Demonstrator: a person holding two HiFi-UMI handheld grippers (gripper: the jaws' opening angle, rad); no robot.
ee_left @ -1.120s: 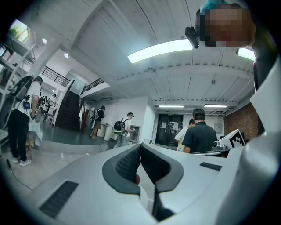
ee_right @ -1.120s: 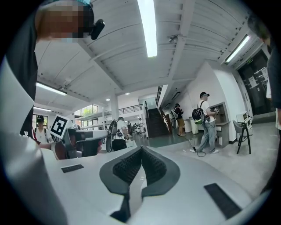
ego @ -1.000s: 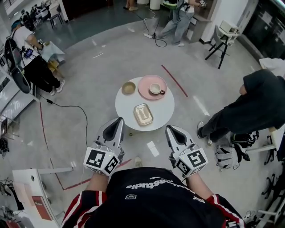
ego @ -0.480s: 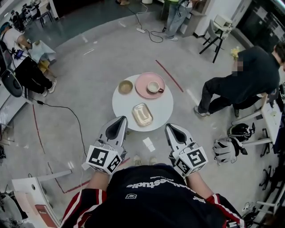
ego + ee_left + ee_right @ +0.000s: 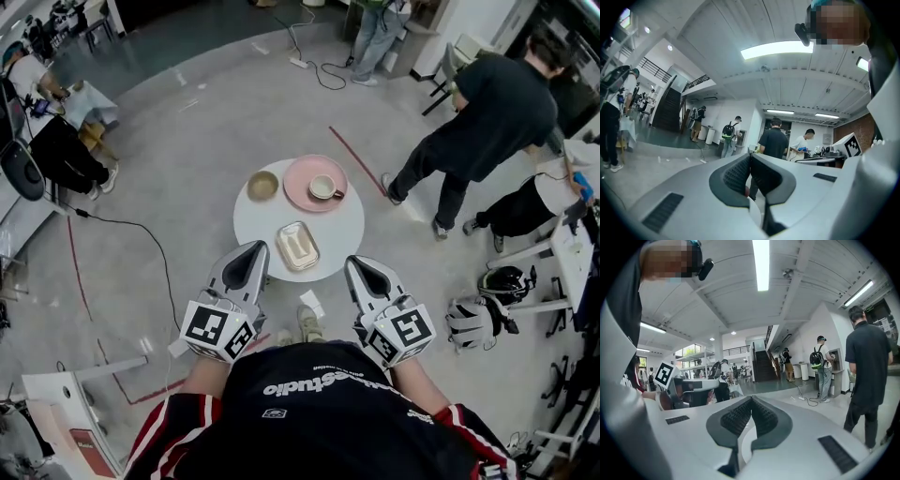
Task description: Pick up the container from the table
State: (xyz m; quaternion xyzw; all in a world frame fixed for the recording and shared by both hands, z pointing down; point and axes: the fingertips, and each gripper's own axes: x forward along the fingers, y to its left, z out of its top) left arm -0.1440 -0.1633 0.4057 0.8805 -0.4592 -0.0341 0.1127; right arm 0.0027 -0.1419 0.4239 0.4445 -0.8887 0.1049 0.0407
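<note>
Head view puts the pale cream rectangular container (image 5: 297, 246) on the near part of the round white table (image 5: 258, 220), its long axis running near to far with a slight tilt. It lies ahead of and between the two tools. The left gripper (image 5: 253, 251) is at its left over the table's near edge, and the right gripper (image 5: 357, 267) is at its right. Both are apart from it, and the left looks a shade nearer. In the gripper views each pair of jaws stands pressed together with nothing held. Either tool would need to open first, then straddle the container across its short sides.
</note>
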